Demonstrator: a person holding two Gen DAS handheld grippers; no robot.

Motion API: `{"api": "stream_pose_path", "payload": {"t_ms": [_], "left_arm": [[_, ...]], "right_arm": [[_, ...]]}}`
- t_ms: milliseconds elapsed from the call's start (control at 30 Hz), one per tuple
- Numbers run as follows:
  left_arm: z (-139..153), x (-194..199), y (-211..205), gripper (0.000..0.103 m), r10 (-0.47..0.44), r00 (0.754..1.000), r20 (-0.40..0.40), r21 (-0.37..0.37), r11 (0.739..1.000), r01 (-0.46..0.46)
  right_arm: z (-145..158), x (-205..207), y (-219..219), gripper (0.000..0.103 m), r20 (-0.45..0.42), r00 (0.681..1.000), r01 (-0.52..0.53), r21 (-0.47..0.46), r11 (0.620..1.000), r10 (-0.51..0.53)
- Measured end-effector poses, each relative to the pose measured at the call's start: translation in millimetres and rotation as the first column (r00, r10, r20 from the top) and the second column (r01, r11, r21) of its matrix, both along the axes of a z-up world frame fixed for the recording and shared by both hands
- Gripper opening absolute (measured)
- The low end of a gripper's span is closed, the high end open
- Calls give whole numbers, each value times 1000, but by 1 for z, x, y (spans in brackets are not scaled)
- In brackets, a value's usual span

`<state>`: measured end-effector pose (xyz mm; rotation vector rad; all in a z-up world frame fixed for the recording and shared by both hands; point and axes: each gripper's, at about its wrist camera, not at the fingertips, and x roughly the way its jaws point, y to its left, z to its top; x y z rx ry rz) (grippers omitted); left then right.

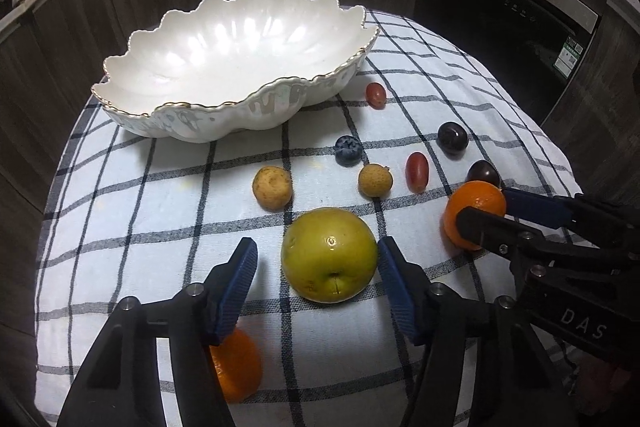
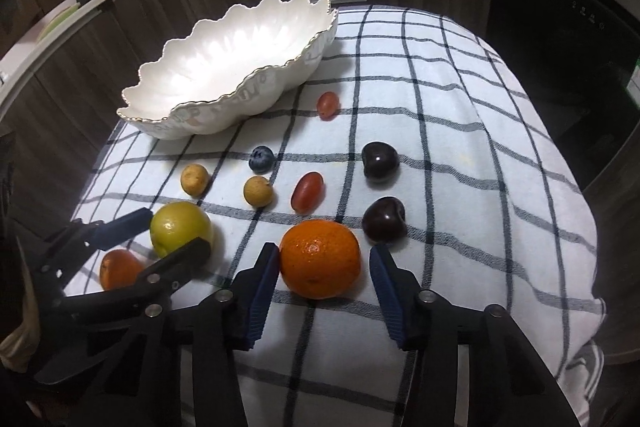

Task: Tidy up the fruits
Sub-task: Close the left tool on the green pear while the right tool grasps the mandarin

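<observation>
A checked cloth (image 1: 160,227) covers the desk. The left tool (image 1: 316,263) brackets a green apple (image 1: 329,254), its pads apart: the right pad sits at the skin, the left clear of it. The right tool (image 2: 324,263) straddles an orange (image 2: 320,258), its left pad touching, its right pad just off. A second orange (image 1: 240,367) lies beneath the left tool. Small fruits lie between these and an empty white bowl (image 1: 224,107) at the back.
</observation>
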<state>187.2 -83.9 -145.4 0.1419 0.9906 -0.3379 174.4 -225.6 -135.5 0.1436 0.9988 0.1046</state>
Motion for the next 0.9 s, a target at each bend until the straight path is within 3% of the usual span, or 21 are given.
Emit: {"api": "stream_pose_path", "payload": {"t_ms": [167, 400, 900], "left_arm": [[-2, 2, -3, 48, -11, 1000, -16, -18, 1000, 11], [-1, 0, -3, 48, -3, 1000, -20, -14, 1000, 3], [29, -15, 7, 48, 11, 999, 51, -23, 1000, -10]], "right_arm": [[-3, 2, -1, 49, -8, 1000, -1, 29, 1000, 1], [-3, 3, 1, 43, -6, 1000, -13, 40, 999, 14], [17, -9, 7, 42, 54, 998, -18, 10, 1000, 18]]}}
